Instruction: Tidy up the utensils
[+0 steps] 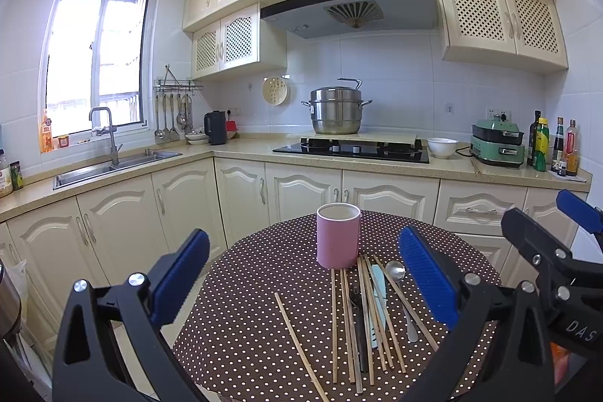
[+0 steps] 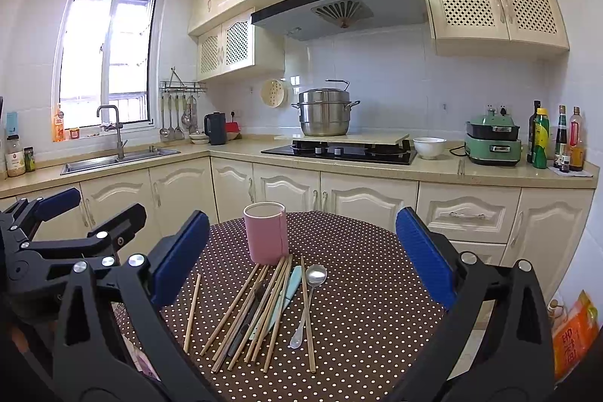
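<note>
A pink cup [image 1: 337,236] [image 2: 266,232] stands upright and looks empty on the round table with a brown polka-dot cloth [image 1: 264,289] [image 2: 361,289]. In front of it lie several wooden chopsticks [image 1: 334,323] [image 2: 230,311], a steel spoon [image 1: 395,270] [image 2: 316,276], a pale blue utensil [image 1: 378,283] [image 2: 290,289] and a dark-handled utensil [image 1: 356,304] [image 2: 245,319]. My left gripper [image 1: 303,279] hovers open above the near edge, holding nothing. My right gripper [image 2: 301,259] is open too and holds nothing; it also shows at the right of the left wrist view [image 1: 542,221].
Behind the table runs an L-shaped kitchen counter with a sink [image 1: 113,168], a gas hob [image 1: 350,149] carrying a steel steamer pot [image 1: 335,112], a white bowl [image 1: 441,147], a green cooker [image 1: 497,145] and bottles [image 1: 554,145]. An orange packet [image 2: 573,338] sits low at the right.
</note>
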Demonstrator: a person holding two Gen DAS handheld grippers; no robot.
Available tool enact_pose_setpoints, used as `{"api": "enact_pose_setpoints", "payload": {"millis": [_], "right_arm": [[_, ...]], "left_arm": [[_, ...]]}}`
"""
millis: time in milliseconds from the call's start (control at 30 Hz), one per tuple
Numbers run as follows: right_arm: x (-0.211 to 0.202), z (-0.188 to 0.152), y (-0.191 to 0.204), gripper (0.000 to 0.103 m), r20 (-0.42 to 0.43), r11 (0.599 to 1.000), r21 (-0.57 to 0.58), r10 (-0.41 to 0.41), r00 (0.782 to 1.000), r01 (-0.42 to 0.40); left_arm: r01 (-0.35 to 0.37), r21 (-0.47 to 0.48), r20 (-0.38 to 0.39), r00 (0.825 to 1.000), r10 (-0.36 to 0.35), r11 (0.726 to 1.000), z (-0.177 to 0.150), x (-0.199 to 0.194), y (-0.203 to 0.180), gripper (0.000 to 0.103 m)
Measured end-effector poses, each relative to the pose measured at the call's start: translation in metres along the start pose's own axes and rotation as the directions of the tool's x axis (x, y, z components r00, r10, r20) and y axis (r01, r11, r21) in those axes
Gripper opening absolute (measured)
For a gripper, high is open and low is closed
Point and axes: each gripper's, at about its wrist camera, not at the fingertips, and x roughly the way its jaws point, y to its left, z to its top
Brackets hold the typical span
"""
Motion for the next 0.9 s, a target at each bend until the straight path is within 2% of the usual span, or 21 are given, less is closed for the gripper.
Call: {"api": "enact_pose_setpoints", "payload": {"millis": [900], "right_arm": [[0.01, 0.005, 0.011, 0.097, -0.019, 1.0, -0.007, 0.02, 1.0, -0.02]], "left_arm": [[-0.015, -0.005, -0.011, 1.0, 0.015, 1.0, 0.012, 0.003, 0.014, 0.099]]}}
